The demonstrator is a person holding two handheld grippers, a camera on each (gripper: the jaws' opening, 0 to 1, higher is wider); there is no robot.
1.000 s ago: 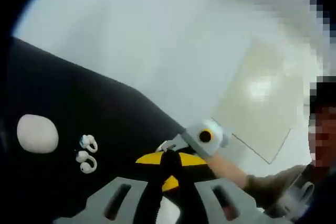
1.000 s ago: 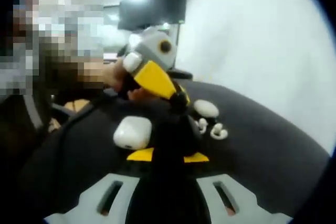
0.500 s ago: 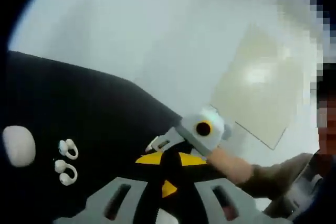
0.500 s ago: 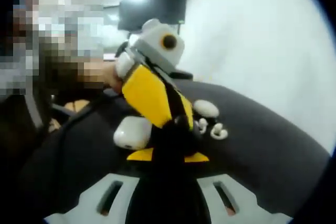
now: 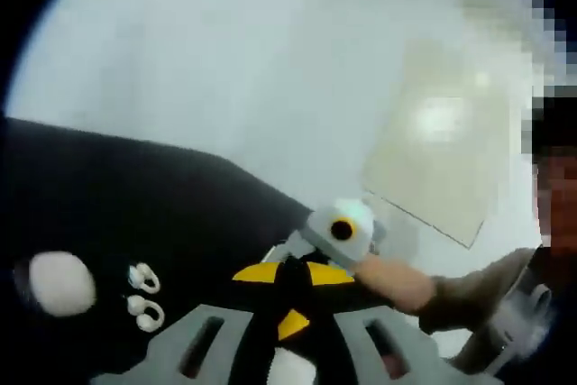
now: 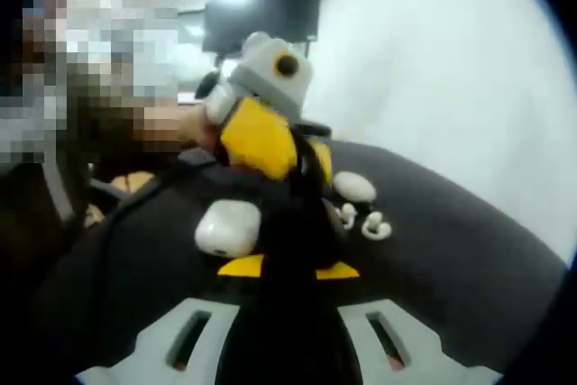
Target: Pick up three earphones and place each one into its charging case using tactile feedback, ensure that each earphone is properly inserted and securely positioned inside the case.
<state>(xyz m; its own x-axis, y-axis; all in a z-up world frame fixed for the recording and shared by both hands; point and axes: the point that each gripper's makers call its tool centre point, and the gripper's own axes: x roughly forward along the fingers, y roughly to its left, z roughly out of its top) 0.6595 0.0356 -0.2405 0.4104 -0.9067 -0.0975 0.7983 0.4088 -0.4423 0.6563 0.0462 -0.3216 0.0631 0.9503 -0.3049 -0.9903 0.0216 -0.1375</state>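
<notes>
Left hand-held gripper [image 6: 302, 164] shows in the right gripper view as a yellow-and-black body with a grey head, hovering over the dark surface [image 6: 469, 241], tip pointed toward the earphones. Its jaws look pressed together at the tip, but blur makes this uncertain, so cannot tell. Right hand-held gripper [image 5: 287, 254] sits close in front of the left gripper view; its black and yellow jaws look closed with nothing seen between them, but again cannot tell for sure.

Two loose earphones [image 6: 363, 221] lie side by side on the surface, just beside a white oval case [image 6: 354, 187]. The left gripper view shows the same pair [image 5: 144, 297] next to that oval case [image 5: 59, 283]. A second, rounded-rectangular white charging case [image 6: 228, 226] sits near the right hand-held gripper's jaws, apparently closed.

Handling, judged: earphones are light, small, hard glossy plastic with a hook or loop shape, so slippery and easy to flick away. Best hold is across the thicker bud body, not the thin loop, with a gentle pinch. Cases are light and may slide when pushed, so steady one with the other hand-held gripper.

Count: two earphones visible, two cases visible. A third earphone can't be made out.
</notes>
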